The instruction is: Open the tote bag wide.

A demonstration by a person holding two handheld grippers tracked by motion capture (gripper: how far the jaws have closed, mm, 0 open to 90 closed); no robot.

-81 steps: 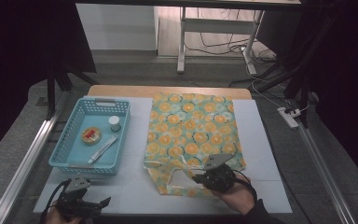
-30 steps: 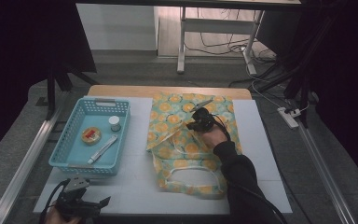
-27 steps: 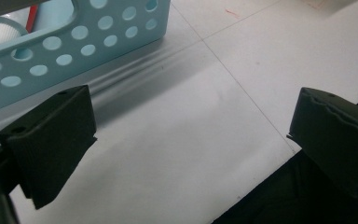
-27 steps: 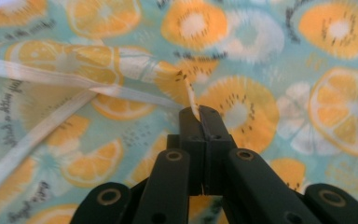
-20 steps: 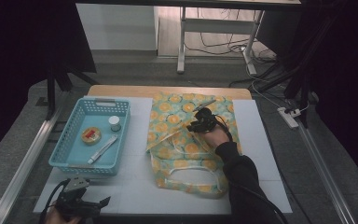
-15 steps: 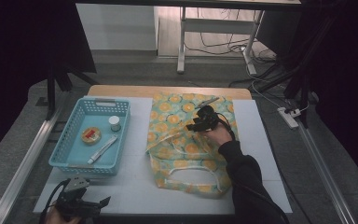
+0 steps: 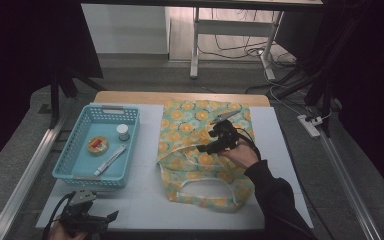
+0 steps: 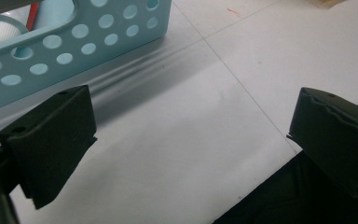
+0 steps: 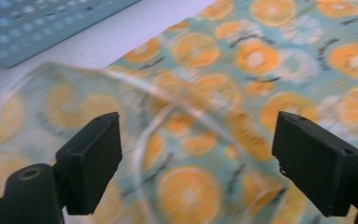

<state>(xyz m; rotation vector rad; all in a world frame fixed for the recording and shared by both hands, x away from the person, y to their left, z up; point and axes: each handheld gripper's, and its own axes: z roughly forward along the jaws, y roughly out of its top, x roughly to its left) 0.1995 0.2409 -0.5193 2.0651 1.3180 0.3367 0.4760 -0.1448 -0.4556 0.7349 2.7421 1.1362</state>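
Note:
A tote bag [image 7: 185,125] printed with orange slices lies flat on the white table mat [image 7: 145,195], with its white handle loop [image 7: 205,183] towards the near edge. My right gripper [image 7: 207,145] hovers open over the middle of the bag, jaws pointing left. In the right gripper view its jaws [image 9: 200,163] stand wide apart over a blurred, raised fold of the bag [image 9: 242,60], with nothing between them. My left gripper [image 7: 107,217] rests open at the near left corner of the mat. Its own view shows it [image 8: 191,140] just off the blue basket [image 8: 74,42], holding nothing.
The blue perforated basket [image 7: 75,155] stands at the left and holds a round tin [image 7: 98,145], a small white bottle [image 7: 123,132] and a white tube [image 7: 110,159]. The basket's wall [image 9: 28,23] lies beyond the bag. Metal rails [image 7: 25,175] flank the table.
My right gripper went from the bag's near edge to its middle, drawing the handle and top layer up with it. Its jaws now stand open over loose fabric. The left gripper stayed put.

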